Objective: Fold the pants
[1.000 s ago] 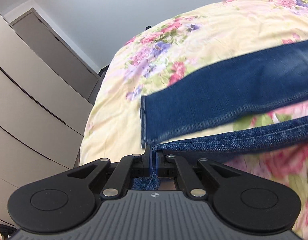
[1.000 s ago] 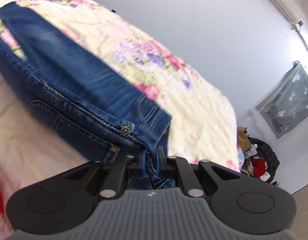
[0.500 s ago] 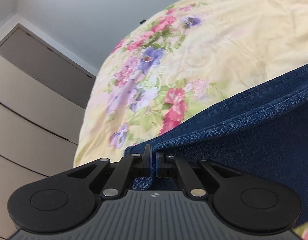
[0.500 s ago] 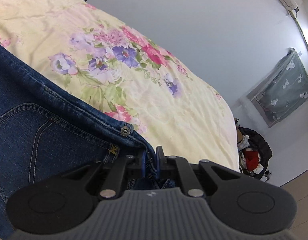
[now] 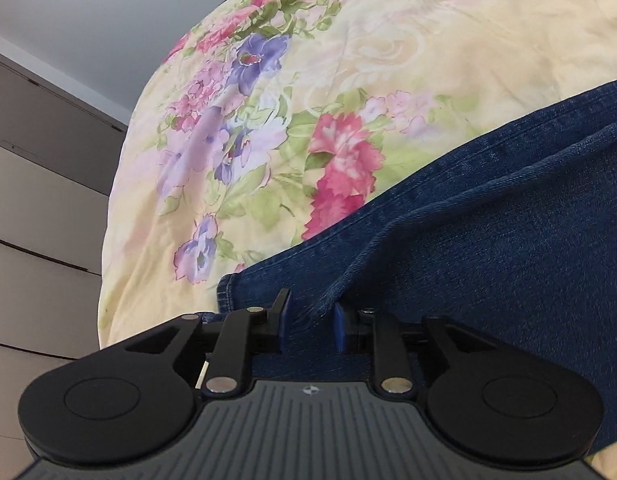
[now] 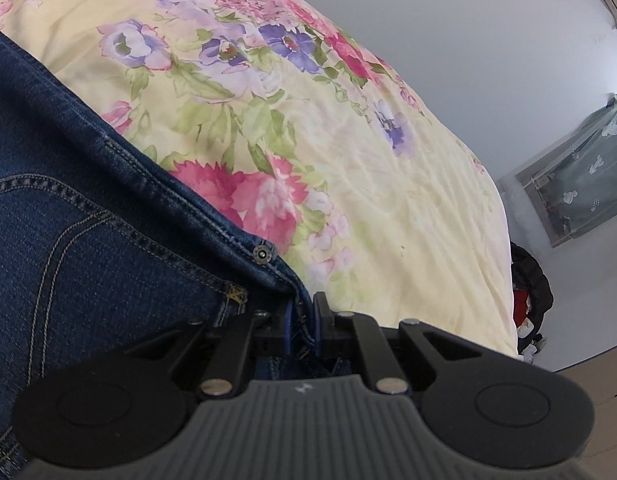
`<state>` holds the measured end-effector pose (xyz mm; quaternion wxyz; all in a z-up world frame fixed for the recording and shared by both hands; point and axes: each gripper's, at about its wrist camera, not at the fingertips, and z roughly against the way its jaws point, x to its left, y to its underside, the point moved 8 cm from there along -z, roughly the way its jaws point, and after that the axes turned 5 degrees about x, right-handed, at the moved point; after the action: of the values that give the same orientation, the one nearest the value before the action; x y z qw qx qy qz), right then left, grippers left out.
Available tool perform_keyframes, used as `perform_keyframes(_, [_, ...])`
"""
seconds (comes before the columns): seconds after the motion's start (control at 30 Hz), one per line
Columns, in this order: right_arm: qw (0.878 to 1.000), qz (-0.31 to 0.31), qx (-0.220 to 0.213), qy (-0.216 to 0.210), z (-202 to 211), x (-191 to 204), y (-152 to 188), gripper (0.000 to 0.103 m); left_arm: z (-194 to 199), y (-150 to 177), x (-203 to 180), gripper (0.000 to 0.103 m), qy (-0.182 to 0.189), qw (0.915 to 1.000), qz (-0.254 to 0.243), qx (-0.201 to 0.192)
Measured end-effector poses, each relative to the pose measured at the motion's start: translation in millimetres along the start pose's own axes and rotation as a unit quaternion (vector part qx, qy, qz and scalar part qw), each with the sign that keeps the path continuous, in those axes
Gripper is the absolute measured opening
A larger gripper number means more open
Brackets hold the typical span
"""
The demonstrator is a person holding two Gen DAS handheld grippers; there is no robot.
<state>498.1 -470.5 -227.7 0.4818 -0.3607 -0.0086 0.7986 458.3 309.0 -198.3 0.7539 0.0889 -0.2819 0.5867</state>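
My left claw (image 5: 310, 322) sits at the bottom centre of its view with the jaws parted; they have just been opening. A ridge of denim rises between the blue pads (image 5: 283, 318), but the pads no longer press on it. The pants (image 5: 488, 216), dark blue jeans, fill the lower right of that frame and lie flat on the bed (image 5: 428, 40), which wears a pale yellow cover printed with pink and purple flowers. The hem end of the denim is just ahead of the claw, left of centre. Pale cabinet fronts (image 5: 40, 200) run down the left edge.

My right claw (image 6: 302, 322) is clamped on the waistband of the pants, jaws almost together with only the folded denim between them. The jeans spread over the left half of this frame, showing a stitched back pocket (image 6: 88, 248) and a metal rivet (image 6: 262, 254) just above the claw. At the right edge, beyond the bed, hangs a grey patterned cloth (image 6: 580, 184), with a heap of dark clothing (image 6: 530, 292) below it.
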Motion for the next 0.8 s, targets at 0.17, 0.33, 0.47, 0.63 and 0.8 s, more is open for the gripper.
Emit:
perform_keyframes(0.17, [1.0,0.001,0.004,0.008,0,2,0,0.003,-6,6,4,0.027,-0.02,0.9993,-0.031,0.011])
perform_keyframes(0.33, [1.0,0.0,0.003,0.021,4,2,-2,0.003,2,-4,14,0.004,-0.046,0.9986,-0.013,-0.021])
perform_keyframes(0.47, [0.999,-0.036,-0.009,0.027,11,-8,-8,0.002,-9,-15,15,0.004,-0.053,0.9985,-0.011,0.001])
perform_keyframes(0.63, [0.998,-0.029,0.001,0.06,5,-3,-14,0.002,-35,-24,6,0.004,-0.051,0.9982,-0.001,0.032])
perform_keyframes(0.8, [0.997,-0.039,0.023,0.064,-6,2,-15,0.002,-45,-19,9,0.021,-0.03,0.9985,0.03,0.033])
